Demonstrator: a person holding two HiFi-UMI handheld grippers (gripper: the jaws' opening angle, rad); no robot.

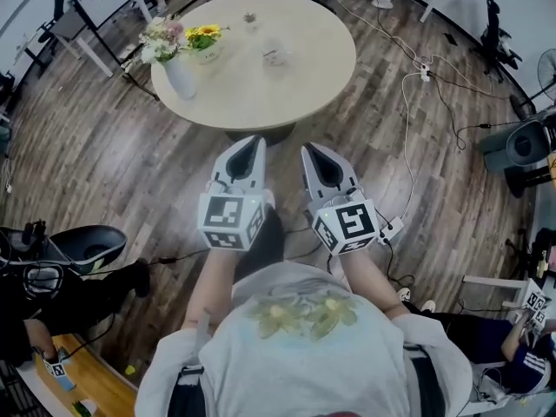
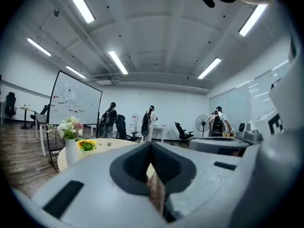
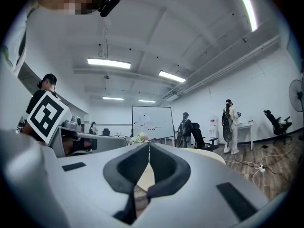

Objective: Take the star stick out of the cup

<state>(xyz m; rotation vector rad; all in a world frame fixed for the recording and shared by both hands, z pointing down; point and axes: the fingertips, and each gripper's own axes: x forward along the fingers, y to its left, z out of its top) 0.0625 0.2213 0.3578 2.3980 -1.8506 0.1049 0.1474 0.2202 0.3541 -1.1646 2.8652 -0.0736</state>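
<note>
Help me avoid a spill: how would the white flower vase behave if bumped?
The vase looks tall and narrow under a wide bouquet, so it is probably top-heavy and apt to tip. It stands near the table edge, so a push might send it off.

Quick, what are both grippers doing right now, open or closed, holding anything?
Left gripper: closed, holding nothing.
Right gripper: closed, holding nothing.
</note>
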